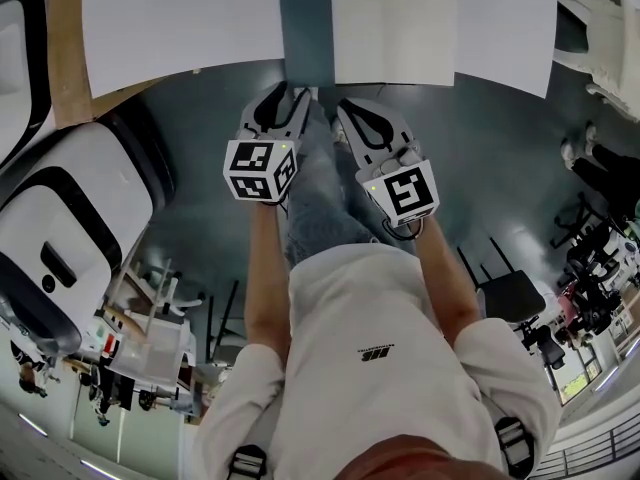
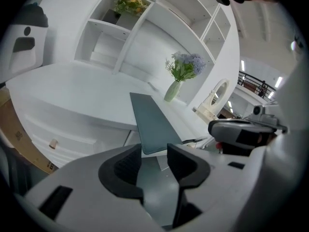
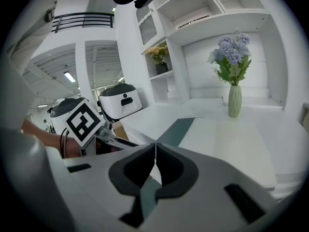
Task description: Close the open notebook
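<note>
The open notebook [image 1: 393,28] lies at the white table's front edge, its dark teal cover [image 1: 305,28] flat on the left and a blank white page on the right. Both grippers hang just short of that edge, below the notebook and apart from it. My left gripper [image 1: 285,93] is open with a narrow empty gap; in the left gripper view [image 2: 154,156] the teal cover [image 2: 152,122] lies straight ahead. My right gripper [image 1: 350,108] is shut on nothing, its jaws [image 3: 155,151] touching, with the notebook [image 3: 207,134] ahead on the table.
The white table [image 1: 180,18] spans the top of the head view. A vase of purple flowers [image 3: 234,81] stands behind the notebook before white shelves. A white-and-black machine [image 1: 70,218] and a cardboard box [image 1: 65,48] stand left; a white chair [image 1: 605,38] sits right.
</note>
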A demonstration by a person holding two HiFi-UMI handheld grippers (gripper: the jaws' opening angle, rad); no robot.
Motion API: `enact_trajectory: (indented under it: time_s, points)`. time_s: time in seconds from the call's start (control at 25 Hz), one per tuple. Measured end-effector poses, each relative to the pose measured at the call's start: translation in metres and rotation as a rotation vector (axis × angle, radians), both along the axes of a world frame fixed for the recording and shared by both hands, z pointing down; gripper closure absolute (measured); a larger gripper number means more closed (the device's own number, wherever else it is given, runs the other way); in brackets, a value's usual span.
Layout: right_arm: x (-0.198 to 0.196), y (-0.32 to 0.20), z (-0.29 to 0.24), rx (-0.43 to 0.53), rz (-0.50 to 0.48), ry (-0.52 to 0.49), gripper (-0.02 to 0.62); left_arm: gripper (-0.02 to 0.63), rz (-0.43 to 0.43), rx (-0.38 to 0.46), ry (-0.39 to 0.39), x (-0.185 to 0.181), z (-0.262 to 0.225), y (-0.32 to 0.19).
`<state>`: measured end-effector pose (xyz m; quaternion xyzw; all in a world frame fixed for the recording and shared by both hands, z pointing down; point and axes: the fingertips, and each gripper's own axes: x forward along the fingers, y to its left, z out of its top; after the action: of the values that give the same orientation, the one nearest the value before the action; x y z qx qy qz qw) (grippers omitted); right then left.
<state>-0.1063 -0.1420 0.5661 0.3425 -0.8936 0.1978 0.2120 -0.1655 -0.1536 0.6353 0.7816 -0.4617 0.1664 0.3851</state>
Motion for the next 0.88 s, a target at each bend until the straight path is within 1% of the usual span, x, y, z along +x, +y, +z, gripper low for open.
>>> enact_trajectory:
  time_s: [0.16,0.24,0.32,0.52,0.68,0.8,0.88]
  points:
    - [-0.001,-0.002,0.000,-0.004,0.018,-0.017,0.598,0.606,0.017,-0.021,0.059,0.004,0.003,-0.002]
    - [-0.001,-0.003,0.000,-0.002,0.028,-0.023,0.598,0.606,0.014,-0.028,0.085,0.004,0.003,-0.004]
    - [-0.001,-0.004,0.000,-0.003,0.032,-0.026,0.598,0.606,0.002,-0.032,0.095,0.001,0.003,-0.005]
    - [0.002,-0.002,-0.002,-0.003,0.033,-0.022,0.598,0.606,-0.034,-0.016,0.079,-0.008,-0.004,-0.006]
    - [0.006,-0.004,-0.006,0.002,0.038,-0.019,0.598,0.606,-0.030,-0.008,0.053,-0.007,-0.013,-0.007]
    - [0.011,-0.008,-0.010,0.019,0.052,-0.023,0.598,0.606,-0.033,0.005,0.053,-0.006,-0.021,-0.006]
    - [0.014,-0.009,-0.014,0.031,0.055,-0.029,0.598,0.606,-0.023,0.018,0.037,-0.004,-0.028,-0.007]
